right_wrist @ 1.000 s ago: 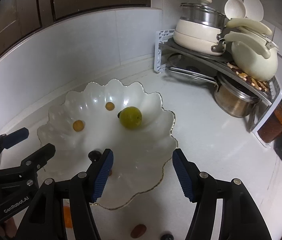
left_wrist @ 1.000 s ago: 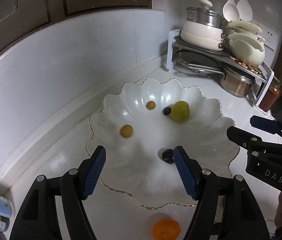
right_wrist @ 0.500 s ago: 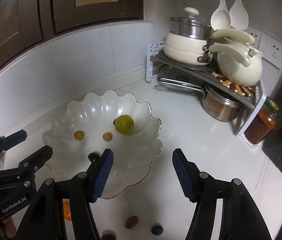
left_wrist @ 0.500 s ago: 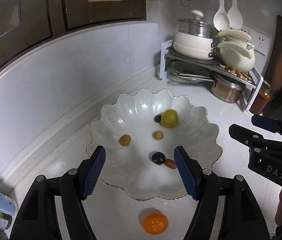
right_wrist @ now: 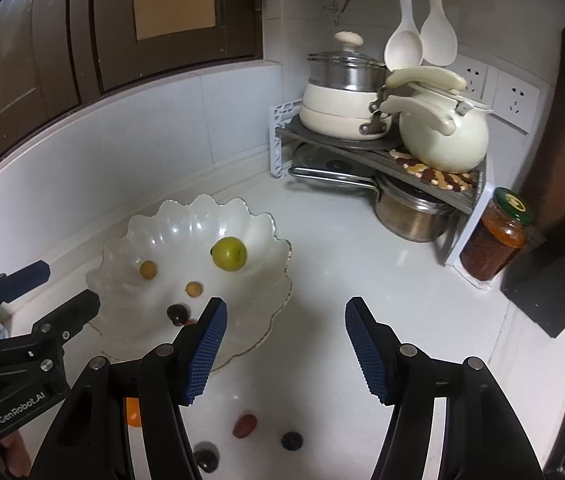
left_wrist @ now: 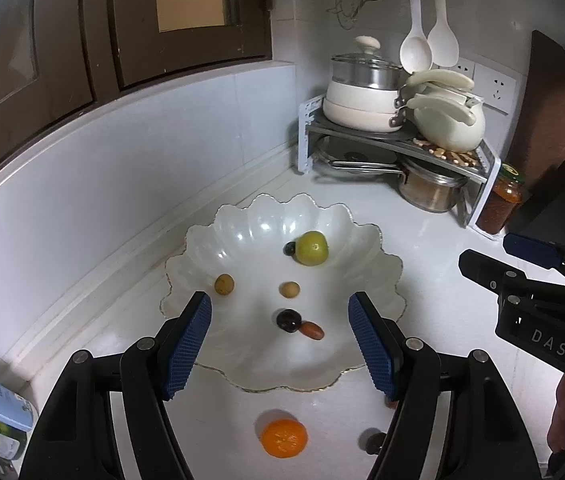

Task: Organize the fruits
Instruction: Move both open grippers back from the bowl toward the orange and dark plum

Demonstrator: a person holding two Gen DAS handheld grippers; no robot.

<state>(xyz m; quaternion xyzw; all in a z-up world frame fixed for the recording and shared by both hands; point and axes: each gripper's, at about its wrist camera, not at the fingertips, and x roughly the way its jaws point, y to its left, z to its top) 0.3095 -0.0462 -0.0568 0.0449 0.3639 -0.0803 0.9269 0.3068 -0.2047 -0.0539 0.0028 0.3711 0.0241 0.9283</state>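
both my grippers hang over the counter (right_wrist: 342, 264), jaws apart with nothing between them: my left gripper (left_wrist: 280, 344) above the scalloped bowl (left_wrist: 378, 276), my right gripper (right_wrist: 284, 344) just off its right rim. in the bowl lie a green fruit (left_wrist: 311, 248), two small yellow ones and dark ones. an orange (left_wrist: 284, 437) sits on the counter by the near rim.

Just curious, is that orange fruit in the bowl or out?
Out. The orange fruit lies on the counter, just outside the white bowl's near rim.
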